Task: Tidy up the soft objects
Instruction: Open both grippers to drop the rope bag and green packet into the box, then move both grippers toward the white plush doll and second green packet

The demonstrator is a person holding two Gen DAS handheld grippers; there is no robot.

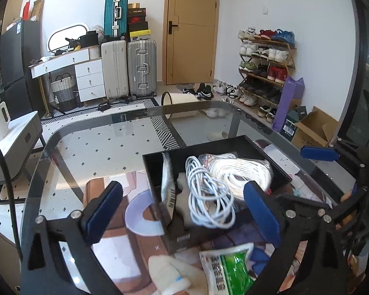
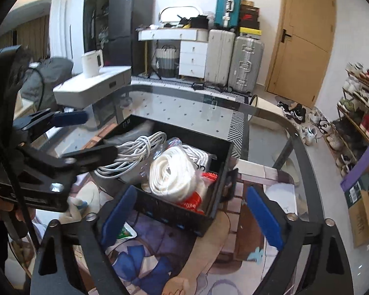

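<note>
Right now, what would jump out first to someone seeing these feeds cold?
The black box mid-table, stuffed with a white cable and a bagged white rope coil. Nearer the left tool, a green packet and a fluffy white item lie outside the box. Both tools are open; the right tool sits at the box's near wall.
</note>
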